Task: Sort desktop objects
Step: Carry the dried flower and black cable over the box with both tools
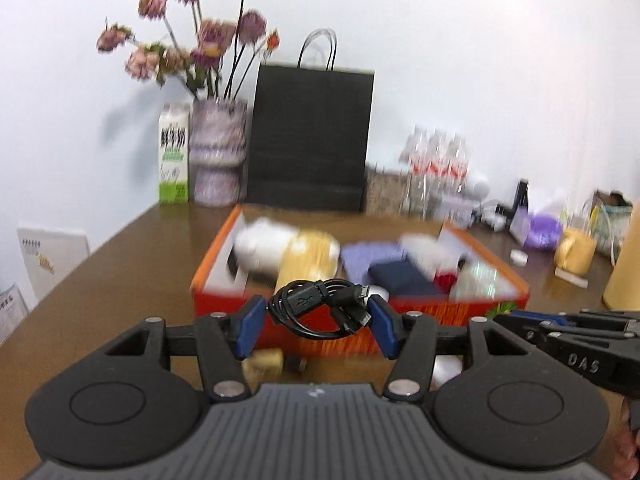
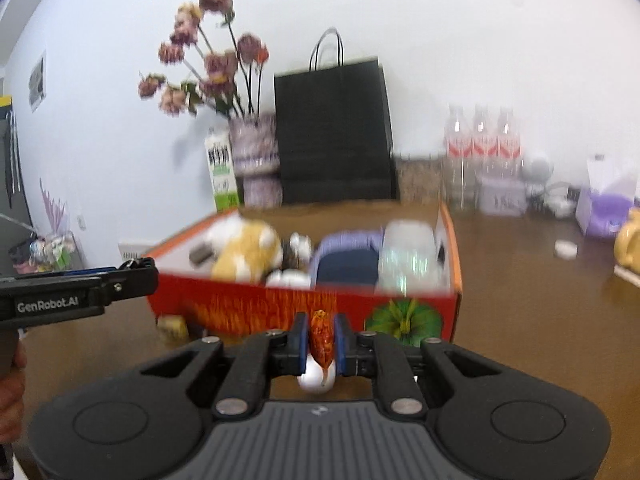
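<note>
The left hand-held gripper [image 1: 318, 316] is clamped on a coiled black cable [image 1: 316, 306], its blue pads pressing the bundle from both sides. The right hand-held gripper [image 2: 322, 340] is pinched nearly shut on a small orange-red wrapped item [image 2: 321, 338], perhaps a sweet; I cannot tell exactly what it is. Both loads hang in the air just in front of the near wall of the orange box [image 2: 304, 304], which sits on the brown counter [image 2: 520, 320].

The box already holds a plush toy [image 2: 248, 252], folded cloths [image 2: 346, 266] and other blurred things, so free space looks tight.

Risks, as I judge them:
- The cable is held only by the outer loops. A plug end sticks out toward the right pad, so the coil could spring loose or snag on the box wall on the way over.
- The wrapped item is held by a thin, slippery wrapper and could slide out if jolted.
- The two grippers are close beside each other in front of the box and could collide if both go in together.
- A white round object [image 2: 316, 378] and a small yellowish block [image 2: 172, 328] lie just in front of the box, below the grippers, and could be knocked.
</note>
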`<action>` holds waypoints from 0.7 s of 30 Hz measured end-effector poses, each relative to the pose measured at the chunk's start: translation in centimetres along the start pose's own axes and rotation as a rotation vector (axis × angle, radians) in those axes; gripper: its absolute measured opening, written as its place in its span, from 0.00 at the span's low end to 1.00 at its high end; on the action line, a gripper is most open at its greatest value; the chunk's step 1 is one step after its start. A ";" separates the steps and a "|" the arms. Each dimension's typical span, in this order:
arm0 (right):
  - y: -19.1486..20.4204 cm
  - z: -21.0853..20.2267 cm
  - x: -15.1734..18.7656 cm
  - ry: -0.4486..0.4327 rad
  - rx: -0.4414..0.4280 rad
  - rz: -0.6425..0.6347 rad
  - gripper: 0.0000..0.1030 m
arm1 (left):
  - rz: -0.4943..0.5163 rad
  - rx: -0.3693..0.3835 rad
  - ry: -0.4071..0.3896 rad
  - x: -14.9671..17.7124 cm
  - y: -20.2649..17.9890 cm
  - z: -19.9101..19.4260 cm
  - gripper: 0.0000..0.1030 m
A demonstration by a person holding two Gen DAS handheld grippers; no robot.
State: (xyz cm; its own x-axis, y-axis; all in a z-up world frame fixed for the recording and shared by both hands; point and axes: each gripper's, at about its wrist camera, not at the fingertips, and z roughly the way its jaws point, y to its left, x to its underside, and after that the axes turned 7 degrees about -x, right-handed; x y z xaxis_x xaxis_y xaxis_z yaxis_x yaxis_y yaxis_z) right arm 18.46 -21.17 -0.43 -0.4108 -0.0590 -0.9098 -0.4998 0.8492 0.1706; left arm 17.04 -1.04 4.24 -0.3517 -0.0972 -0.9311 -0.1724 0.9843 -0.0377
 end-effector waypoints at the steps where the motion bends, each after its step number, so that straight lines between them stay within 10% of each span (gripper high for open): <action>1: 0.0 0.1 -0.7 -0.016 0.002 -0.003 0.12 | -0.001 0.005 -0.018 -0.6 -0.3 0.1 0.55; 14: -2.8 6.1 -8.8 -0.141 0.082 -0.034 0.12 | -0.013 0.013 -0.081 -6.8 -4.2 8.4 0.55; 21: -6.3 11.0 -8.1 -0.077 0.089 0.041 0.12 | 0.013 -0.056 -0.008 -4.8 -5.4 14.4 0.55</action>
State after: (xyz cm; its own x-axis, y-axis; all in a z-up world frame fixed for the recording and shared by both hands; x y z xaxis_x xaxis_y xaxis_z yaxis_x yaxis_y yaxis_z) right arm 33.37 -20.30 1.70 -0.3681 0.0140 -0.9297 -0.4129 0.8935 0.1769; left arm 32.94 -3.79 3.63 -0.3469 -0.0826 -0.9343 -0.2189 0.9757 -0.0050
